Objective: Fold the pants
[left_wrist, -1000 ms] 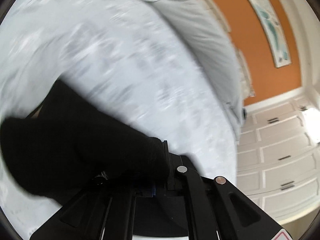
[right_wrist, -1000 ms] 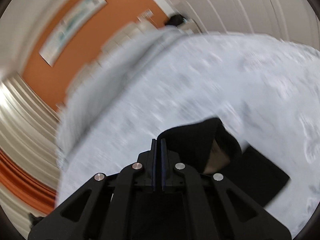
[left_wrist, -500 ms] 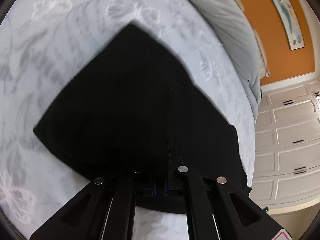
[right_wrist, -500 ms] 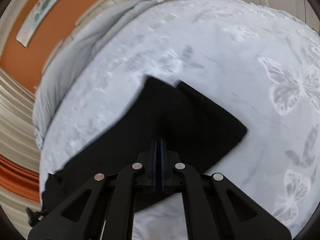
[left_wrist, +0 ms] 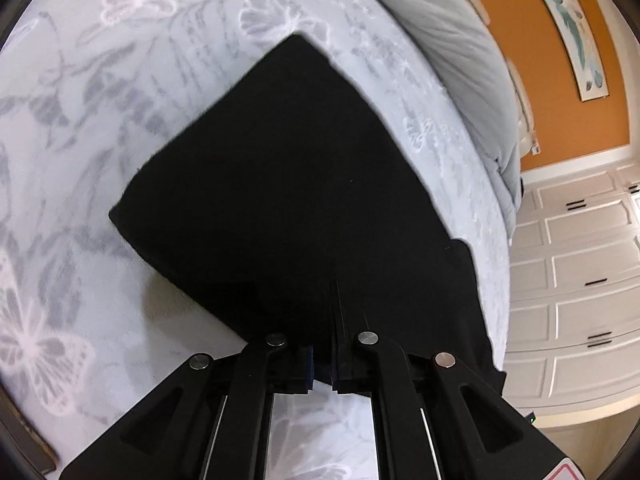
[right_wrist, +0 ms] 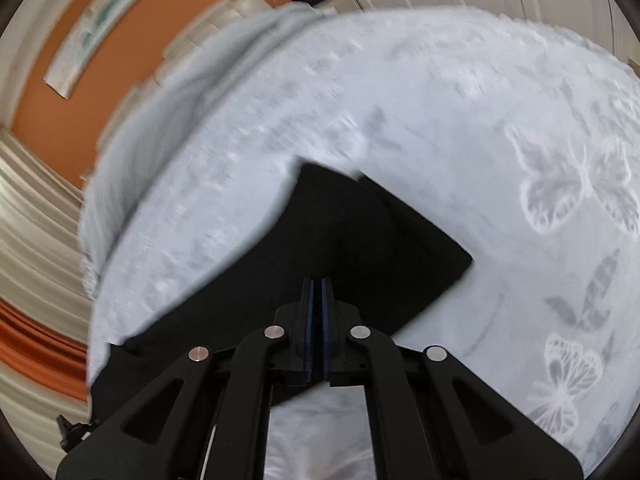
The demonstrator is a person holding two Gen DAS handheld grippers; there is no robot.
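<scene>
Item: black, soft-cloth pants [left_wrist: 288, 184], lying folded on the pale grey butterfly-print bedspread [left_wrist: 80, 120], laid flat in a rough four-sided block with a narrower strip running off toward the bed edge.

Left gripper [left_wrist: 334, 304]: fingers drawn together at the near edge of the pants; black on black, so you cannot tell whether cloth is pinched between them. Pants lie directly ahead of and under the fingertips, touching or nearly so.

Right gripper [right_wrist: 318, 292]: blue-lined pads pressed together, with no visible gap; whether a thin fold is caught there cannot be told. Pants [right_wrist: 360, 248] spread ahead and to both sides; the far corners sit slightly mismatched, one layer peeking past the other.

Step in hand, as judged: setting down a fold. Handling notes for you:
- Lower both edges level before letting go, so layers stack flush.
- Release only once cloth rests on the bedspread [right_wrist: 480, 120].
- Withdraw low and straight back; lifting may drag the top layer.
- Square the offset far corner afterwards.
</scene>
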